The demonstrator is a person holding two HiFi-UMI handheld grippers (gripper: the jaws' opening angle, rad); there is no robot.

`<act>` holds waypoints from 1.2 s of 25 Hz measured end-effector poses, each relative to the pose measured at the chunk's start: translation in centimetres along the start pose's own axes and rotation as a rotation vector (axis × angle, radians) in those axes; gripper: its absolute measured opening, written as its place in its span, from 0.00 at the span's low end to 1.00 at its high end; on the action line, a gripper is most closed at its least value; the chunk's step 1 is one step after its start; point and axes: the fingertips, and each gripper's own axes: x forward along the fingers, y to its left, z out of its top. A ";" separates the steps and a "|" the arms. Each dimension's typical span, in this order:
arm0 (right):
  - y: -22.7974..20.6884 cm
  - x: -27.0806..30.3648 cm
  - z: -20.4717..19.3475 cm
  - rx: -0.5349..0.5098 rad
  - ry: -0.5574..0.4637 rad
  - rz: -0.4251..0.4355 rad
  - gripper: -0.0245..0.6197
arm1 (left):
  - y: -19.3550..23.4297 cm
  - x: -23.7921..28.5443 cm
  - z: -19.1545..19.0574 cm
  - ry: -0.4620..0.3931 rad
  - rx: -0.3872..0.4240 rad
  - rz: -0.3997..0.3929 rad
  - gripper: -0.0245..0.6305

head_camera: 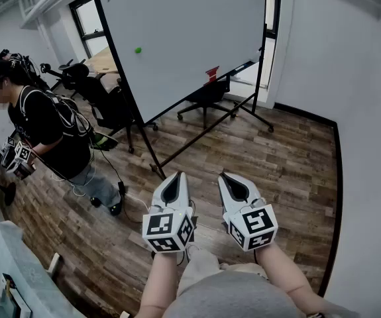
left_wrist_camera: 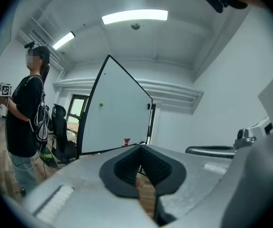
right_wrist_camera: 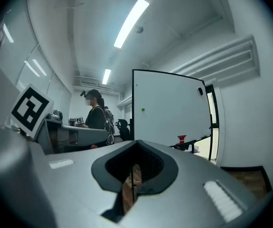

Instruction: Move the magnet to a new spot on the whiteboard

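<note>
A small green magnet (head_camera: 138,50) sticks on the big whiteboard (head_camera: 190,25), which stands on a black wheeled frame across the room. The magnet (left_wrist_camera: 101,105) also shows in the left gripper view and the magnet (right_wrist_camera: 142,110) in the right gripper view, far off. My left gripper (head_camera: 173,183) and right gripper (head_camera: 230,181) are held side by side, low and close to my body, well short of the board. Both point level at it. Each has its jaws together with nothing between them.
A red object (head_camera: 211,74) sits on the whiteboard's tray. A person in black (head_camera: 48,128) with their own grippers stands at the left. Black office chairs (head_camera: 104,98) stand behind the board, cables lie on the wooden floor (head_camera: 276,158), and a white wall (head_camera: 369,144) runs along the right.
</note>
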 end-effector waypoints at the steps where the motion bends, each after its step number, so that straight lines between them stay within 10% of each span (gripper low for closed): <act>1: 0.0 0.1 0.1 -0.001 0.000 -0.001 0.03 | 0.1 0.0 0.0 0.001 0.001 0.000 0.04; 30: 1.5 -1.3 -1.0 0.045 0.005 0.068 0.04 | 0.1 -2.7 -0.9 0.018 0.009 0.043 0.04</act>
